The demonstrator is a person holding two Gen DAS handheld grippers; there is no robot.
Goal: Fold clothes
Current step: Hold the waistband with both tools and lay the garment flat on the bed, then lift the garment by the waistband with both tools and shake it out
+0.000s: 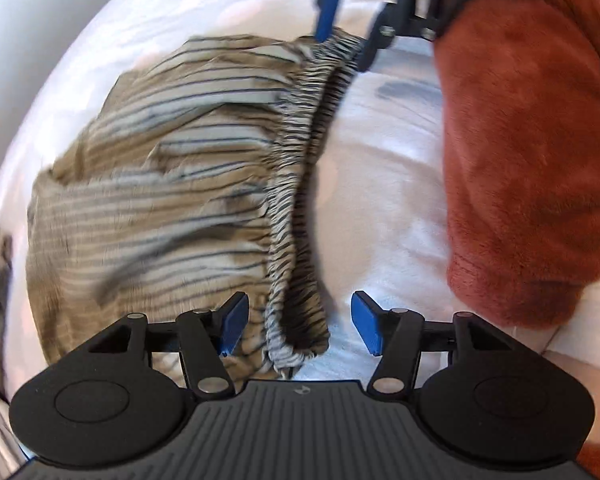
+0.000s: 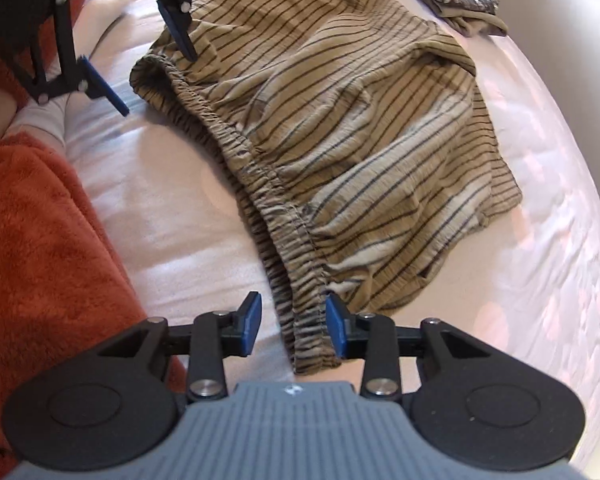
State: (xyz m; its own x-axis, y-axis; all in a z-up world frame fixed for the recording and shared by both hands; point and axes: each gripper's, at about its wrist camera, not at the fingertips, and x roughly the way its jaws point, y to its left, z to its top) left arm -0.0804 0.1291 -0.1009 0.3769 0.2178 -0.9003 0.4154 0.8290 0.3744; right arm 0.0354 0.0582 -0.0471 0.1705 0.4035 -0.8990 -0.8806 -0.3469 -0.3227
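The tan, dark-striped elastic-waist shorts point(image 2: 340, 132) lie on the white bed sheet point(image 2: 548, 280). Left hand-held gripper point(image 1: 296, 326) and right hand-held gripper point(image 2: 294, 326) both straddle the waistband, jaws open. Risk: closing shallow pinches one layer only, and the waistband slips free.

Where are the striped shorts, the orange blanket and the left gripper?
striped shorts point(image 2: 340, 120), right wrist view, middle of fabric.
orange blanket point(image 1: 520, 160), left wrist view, its plush surface.
left gripper point(image 1: 296, 326), left wrist view, between its fingertips.
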